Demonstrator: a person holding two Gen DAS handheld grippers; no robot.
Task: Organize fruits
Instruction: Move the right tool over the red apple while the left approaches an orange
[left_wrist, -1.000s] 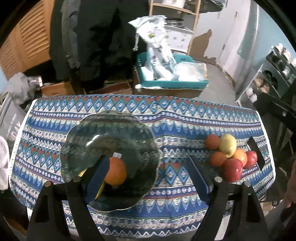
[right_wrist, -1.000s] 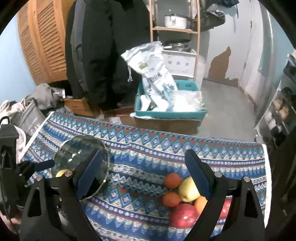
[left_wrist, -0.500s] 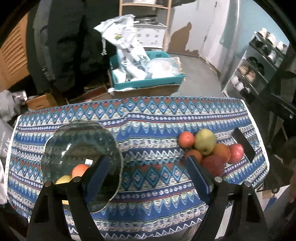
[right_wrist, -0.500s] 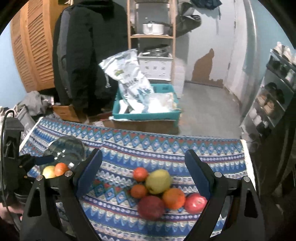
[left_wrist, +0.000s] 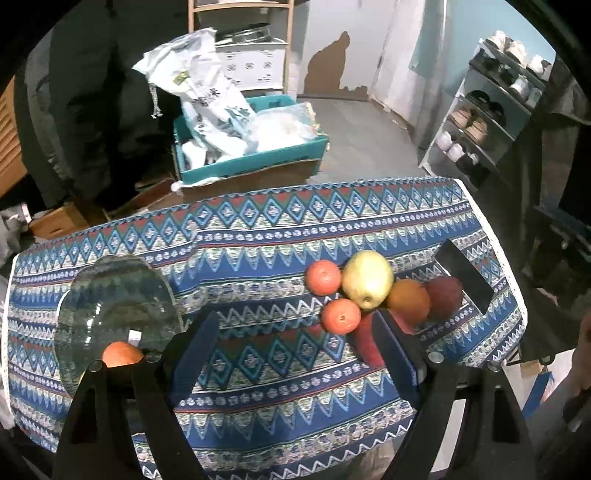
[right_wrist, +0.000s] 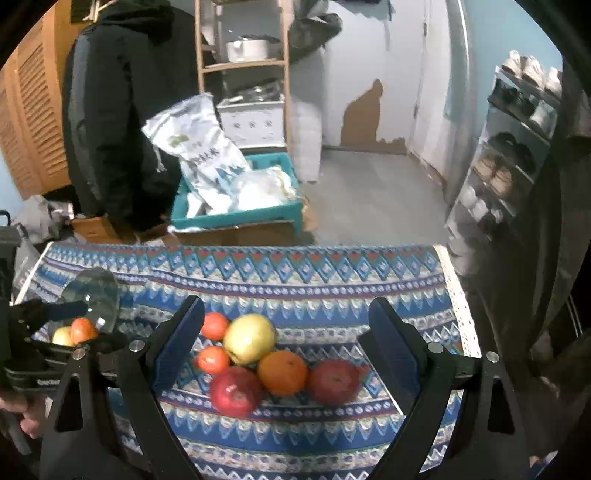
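A glass plate (left_wrist: 114, 295) lies at the table's left and holds an orange (left_wrist: 122, 353); in the right wrist view the plate (right_wrist: 98, 291) shows an orange and a yellow fruit (right_wrist: 62, 336). A pile of fruit sits at the right: a yellow-green apple (right_wrist: 249, 338), two small oranges (right_wrist: 214, 325), a red apple (right_wrist: 236, 391), a bigger orange (right_wrist: 282, 373) and a dark red apple (right_wrist: 334, 382). My left gripper (left_wrist: 295, 347) is open and empty between plate and pile. My right gripper (right_wrist: 286, 339) is open and empty, hovering over the pile.
The patterned tablecloth (left_wrist: 258, 236) covers the table. A black phone (left_wrist: 463, 275) lies near the right edge behind the pile. Beyond the far edge stand a teal crate (left_wrist: 251, 162) with bags, a wooden shelf and a shoe rack (left_wrist: 491, 122).
My left gripper has swung right, away from the plate toward the fruit pile. My right gripper has moved right, and the pile now sits between its fingers.
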